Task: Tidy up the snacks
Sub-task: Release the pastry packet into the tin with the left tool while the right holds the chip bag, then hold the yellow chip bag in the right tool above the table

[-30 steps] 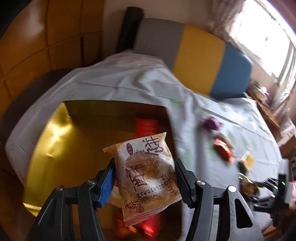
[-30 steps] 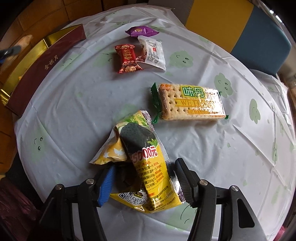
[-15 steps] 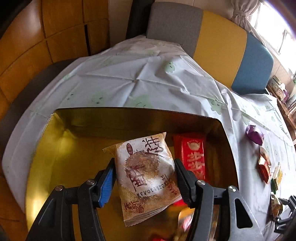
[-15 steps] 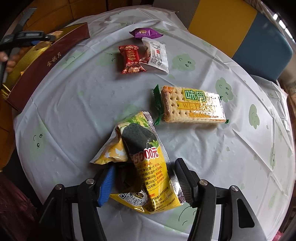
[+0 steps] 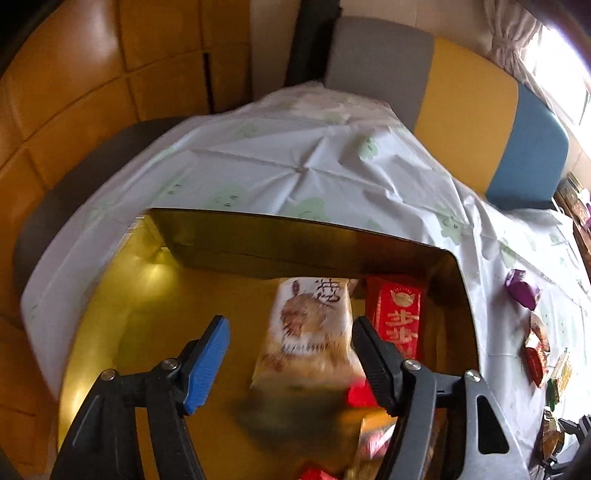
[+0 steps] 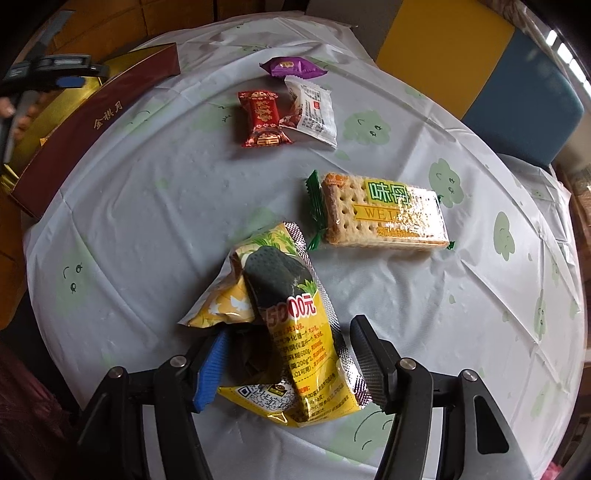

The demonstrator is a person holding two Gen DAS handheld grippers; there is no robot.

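A round surface (image 6: 155, 206) wore a creased white plastic cloth with green cloud faces. The left claw (image 5: 290, 352), jaws just widened, had let the blurred pastry packet (image 5: 310, 332) go over the shiny gold box (image 5: 122, 325). The right claw (image 6: 288, 360) gripped a crinkled yellow bag (image 6: 295, 332).

Home dining/living corner, not a lab or shop. Round table (image 6: 147, 206) under a thin white plastic tablecloth (image 5: 295, 173) with green cartoon prints; grey/yellow/blue upholstered chair (image 5: 469, 110) pushed in at 1 o'clock. Glossy wood wall panelling (image 5: 92, 74) at 10 o'clock, tied-back curtain (image 5: 517, 33) and bright window (image 5: 565, 66) at 2 o'clock in the left wrist view.
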